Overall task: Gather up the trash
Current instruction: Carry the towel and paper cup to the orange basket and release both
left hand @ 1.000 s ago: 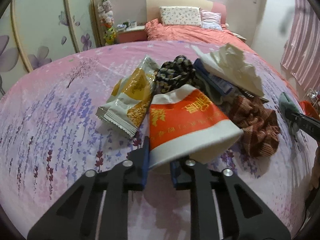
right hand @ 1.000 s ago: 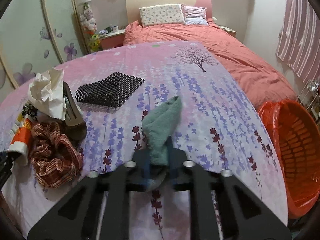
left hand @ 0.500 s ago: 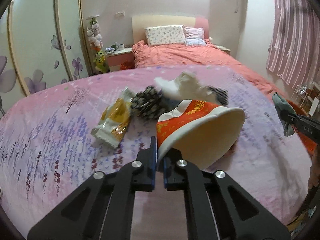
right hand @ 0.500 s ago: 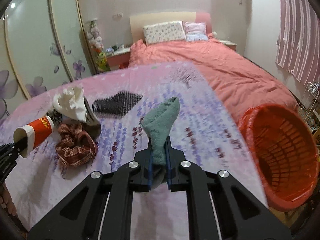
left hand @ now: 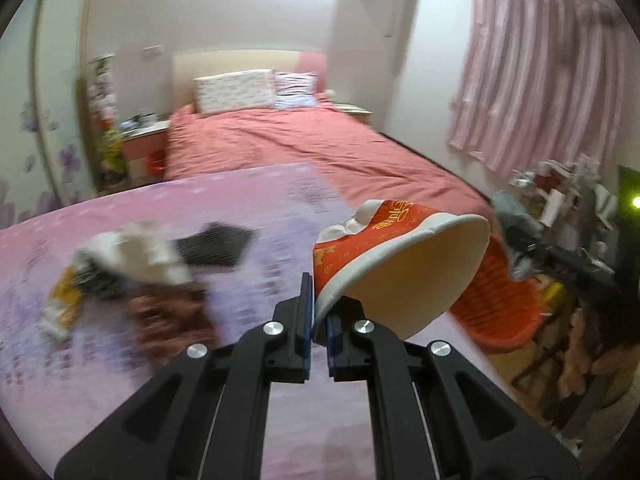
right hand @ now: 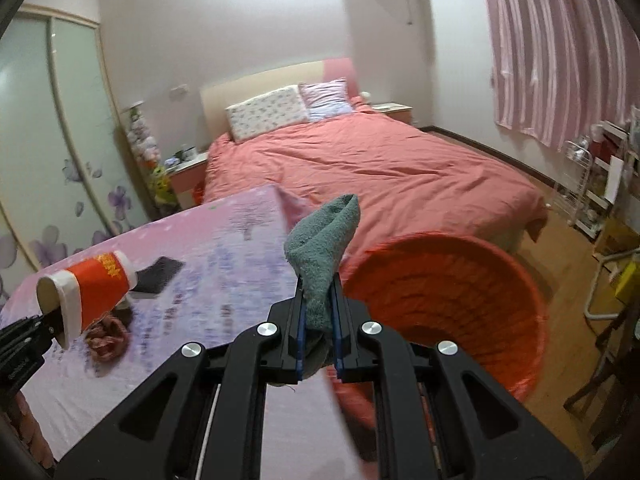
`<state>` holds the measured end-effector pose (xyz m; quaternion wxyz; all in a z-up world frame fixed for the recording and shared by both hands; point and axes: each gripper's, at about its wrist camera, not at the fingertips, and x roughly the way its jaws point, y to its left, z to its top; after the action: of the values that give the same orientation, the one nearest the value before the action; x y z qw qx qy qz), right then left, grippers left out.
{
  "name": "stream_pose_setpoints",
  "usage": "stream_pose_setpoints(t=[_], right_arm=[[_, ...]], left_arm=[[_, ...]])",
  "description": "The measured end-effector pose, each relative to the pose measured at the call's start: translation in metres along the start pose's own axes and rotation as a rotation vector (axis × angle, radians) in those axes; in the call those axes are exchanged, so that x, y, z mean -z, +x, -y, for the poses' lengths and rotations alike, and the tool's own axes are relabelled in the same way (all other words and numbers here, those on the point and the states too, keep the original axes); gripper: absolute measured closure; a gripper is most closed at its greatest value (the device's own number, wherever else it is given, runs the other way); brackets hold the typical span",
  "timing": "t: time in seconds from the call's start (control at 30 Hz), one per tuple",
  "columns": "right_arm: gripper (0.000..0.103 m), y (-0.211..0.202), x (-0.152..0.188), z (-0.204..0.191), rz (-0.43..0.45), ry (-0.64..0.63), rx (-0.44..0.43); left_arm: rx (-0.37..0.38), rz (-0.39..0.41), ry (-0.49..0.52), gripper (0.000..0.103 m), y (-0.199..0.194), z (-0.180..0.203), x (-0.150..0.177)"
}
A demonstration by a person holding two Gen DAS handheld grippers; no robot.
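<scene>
Left gripper [left hand: 318, 320] clamped on rim of red paper cup [left hand: 384, 248], right gripper [right hand: 318, 320] pinching green cloth [right hand: 324, 248] beside orange basket [right hand: 460, 292], both above pink table [right hand: 200, 248]

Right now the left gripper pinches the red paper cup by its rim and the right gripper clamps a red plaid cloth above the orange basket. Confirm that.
One detail is wrong. The right gripper clamps a green cloth, not a red plaid one; the right wrist view shows it. The rest stands: the left gripper pinches the red paper cup by its rim, and the orange basket sits below the cloth.
</scene>
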<state>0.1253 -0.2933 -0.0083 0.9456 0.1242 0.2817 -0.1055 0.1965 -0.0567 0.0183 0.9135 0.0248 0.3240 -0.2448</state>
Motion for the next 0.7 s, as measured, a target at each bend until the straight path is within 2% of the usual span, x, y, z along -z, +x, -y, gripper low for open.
stream_pose_setpoints(t=[0.33, 0.5, 0.57, 0.63, 0.67, 0.7], right_arm=[[0.093, 0.018, -0.008, 0.071, -0.003, 0.100, 0.022], [0.092, 0.029, -0.011, 0.095, -0.013, 0.152, 0.021], [0.091, 0.038, -0.010, 0.101, -0.031, 0.171, 0.009], [0.088, 0.043, -0.008, 0.108, -0.046, 0.182, 0.005], [0.086, 0.047, -0.007, 0.109, -0.054, 0.185, 0.006], [0.079, 0.050, -0.005, 0.108, -0.059, 0.187, 0.003]], left_arm=[[0.157, -0.051, 0.077, 0.096, 0.075, 0.107, -0.019], [0.194, -0.092, 0.092, 0.096, 0.116, 0.136, -0.023], [0.190, -0.110, 0.093, 0.090, 0.131, 0.141, -0.020], [0.186, -0.130, 0.094, 0.070, 0.145, 0.145, -0.018], [0.182, -0.134, 0.095, 0.064, 0.147, 0.142, -0.016], [0.178, -0.137, 0.096, 0.064, 0.150, 0.143, -0.015]])
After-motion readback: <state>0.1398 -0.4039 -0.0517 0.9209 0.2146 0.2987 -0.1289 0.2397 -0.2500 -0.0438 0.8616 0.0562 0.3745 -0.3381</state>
